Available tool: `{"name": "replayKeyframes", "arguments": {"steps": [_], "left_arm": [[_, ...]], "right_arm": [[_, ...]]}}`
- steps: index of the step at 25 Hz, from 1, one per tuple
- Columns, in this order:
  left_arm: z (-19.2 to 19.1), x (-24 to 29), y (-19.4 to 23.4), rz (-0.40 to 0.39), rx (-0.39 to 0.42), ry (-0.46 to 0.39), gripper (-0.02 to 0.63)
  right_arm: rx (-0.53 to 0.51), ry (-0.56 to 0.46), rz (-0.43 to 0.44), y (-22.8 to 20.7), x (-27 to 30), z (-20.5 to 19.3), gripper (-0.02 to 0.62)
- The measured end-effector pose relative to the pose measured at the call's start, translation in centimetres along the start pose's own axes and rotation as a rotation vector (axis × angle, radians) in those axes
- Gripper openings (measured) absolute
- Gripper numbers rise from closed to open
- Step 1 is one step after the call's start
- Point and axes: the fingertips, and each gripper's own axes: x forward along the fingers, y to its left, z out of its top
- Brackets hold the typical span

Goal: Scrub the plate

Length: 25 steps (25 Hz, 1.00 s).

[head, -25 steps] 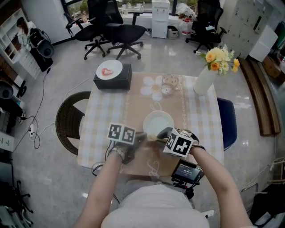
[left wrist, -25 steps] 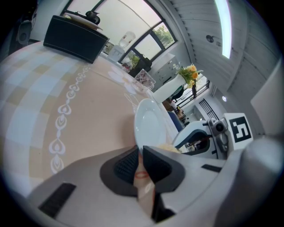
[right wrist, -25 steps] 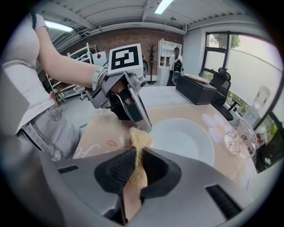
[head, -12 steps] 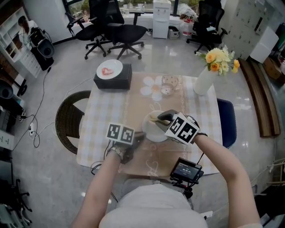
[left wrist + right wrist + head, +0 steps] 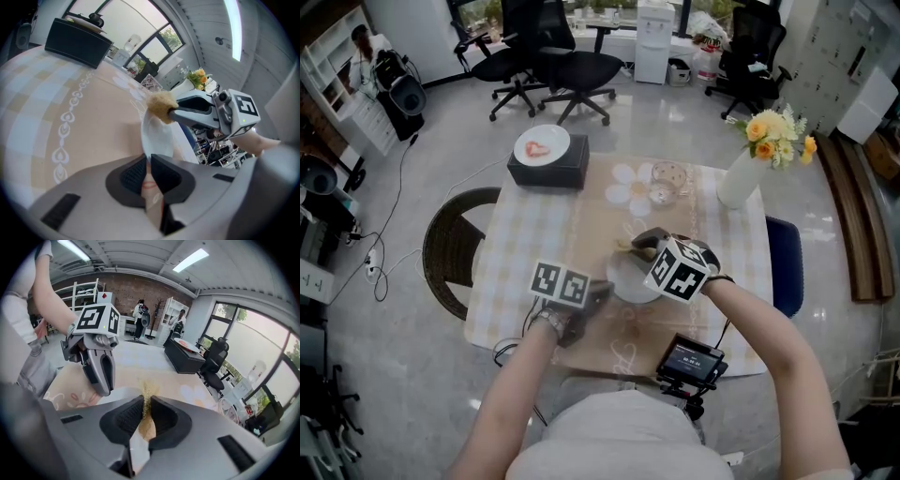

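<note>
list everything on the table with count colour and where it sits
table: one, pale check, beige runner down the middle
plate: one, white, mid table, in left jaws
sponge: one, yellow, at the plate's far rim
box: one, black, far left corner
small plate: one, white with red mark, on the box
clear dishes: two, runner's far end
vase: one, white, yellow-orange flowers, far right corner
left gripper: grey, shut on plate
right gripper: grey, shut on sponge
</note>
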Motion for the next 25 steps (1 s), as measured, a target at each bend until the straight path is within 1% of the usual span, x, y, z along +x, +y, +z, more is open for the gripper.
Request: {"name": "replayKeyframes", "arguments": {"steps": [3,10,18,25], "left_arm": [[0.1,-0.2,-0.1,-0.001,0.004,-0.005,0.025],[0.0,-0.2,0.0,0.006,0.007,-0.006,0.025],[0.2,-0.3,-0.1,0.015,0.01,-0.008,0.025],[0.2,-0.2,0.0,0.01,0.006,-0.006,0.026]], "right_arm": [[-0.042,0.011,0.004,0.5,0.1,-0.3,0.051],[-0.041,-0.002,0.008,1.4,0.0,-0.6,0.051],[-0.06,0.014,0.058,3.7,-0.1,-1.4,0.051],[-0.071,0.034,0.131,6.2,-0.3,-2.4,0.051]]}}
